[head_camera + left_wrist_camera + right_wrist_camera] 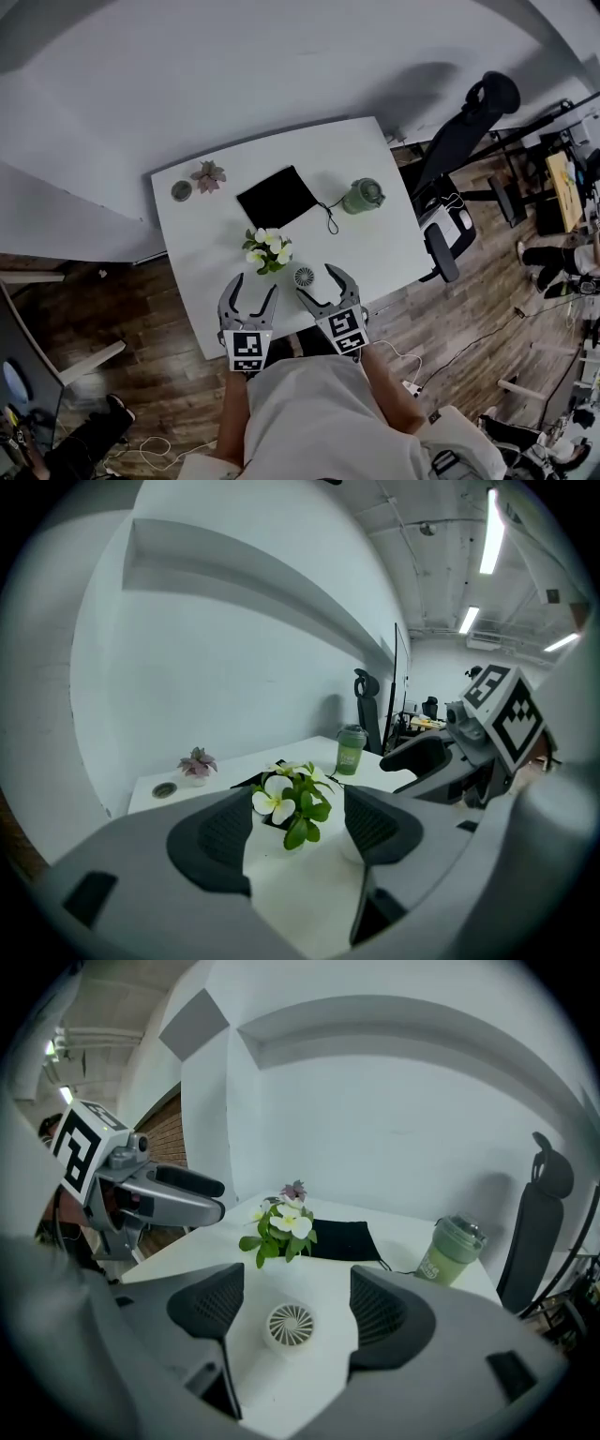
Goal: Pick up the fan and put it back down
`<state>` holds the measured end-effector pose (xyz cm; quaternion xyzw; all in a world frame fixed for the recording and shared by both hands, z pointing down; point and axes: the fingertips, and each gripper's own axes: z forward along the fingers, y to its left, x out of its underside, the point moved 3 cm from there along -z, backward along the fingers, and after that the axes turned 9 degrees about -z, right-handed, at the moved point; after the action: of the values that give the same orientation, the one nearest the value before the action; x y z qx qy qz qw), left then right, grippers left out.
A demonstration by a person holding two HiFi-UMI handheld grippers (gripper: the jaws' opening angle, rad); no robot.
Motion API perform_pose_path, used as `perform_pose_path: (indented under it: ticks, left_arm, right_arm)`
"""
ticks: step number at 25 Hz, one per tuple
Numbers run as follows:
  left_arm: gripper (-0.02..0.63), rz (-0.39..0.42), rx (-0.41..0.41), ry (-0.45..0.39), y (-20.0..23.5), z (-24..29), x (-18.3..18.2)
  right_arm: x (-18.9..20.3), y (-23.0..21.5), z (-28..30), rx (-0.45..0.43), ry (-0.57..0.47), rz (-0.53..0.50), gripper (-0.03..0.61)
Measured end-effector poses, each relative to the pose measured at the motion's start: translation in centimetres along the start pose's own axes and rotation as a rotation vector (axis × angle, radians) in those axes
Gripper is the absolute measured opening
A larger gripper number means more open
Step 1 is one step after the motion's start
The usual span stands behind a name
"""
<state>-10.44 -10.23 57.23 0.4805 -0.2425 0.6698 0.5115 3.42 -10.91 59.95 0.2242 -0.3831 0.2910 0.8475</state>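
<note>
fan [304, 277]: sitting on the white surface [375, 234], near edge, just beside the flowers [268, 249]
right claw [316, 281]: spread wide either side of the fan, not touching
left claw [255, 284]: released too, holding nothing

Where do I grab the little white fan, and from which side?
Pinch the fan across its round sides, coming from the near edge of the table with the right hand-held gripper; its open jaws flank it, and the flowers crowd the far side.

No writing can be read here. The green cup [450, 1249] bears a label, too small to read.
</note>
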Motion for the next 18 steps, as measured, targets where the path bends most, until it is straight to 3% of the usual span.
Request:
perform_pose_path:
  ticks: [18]
  left_arm:
    - [0.304, -0.047, -0.033, 0.151, 0.0, 3.0, 4.9]
  right_arm:
    - [5.7, 1.1, 5.1, -0.152, 0.154, 0.011, 0.362]
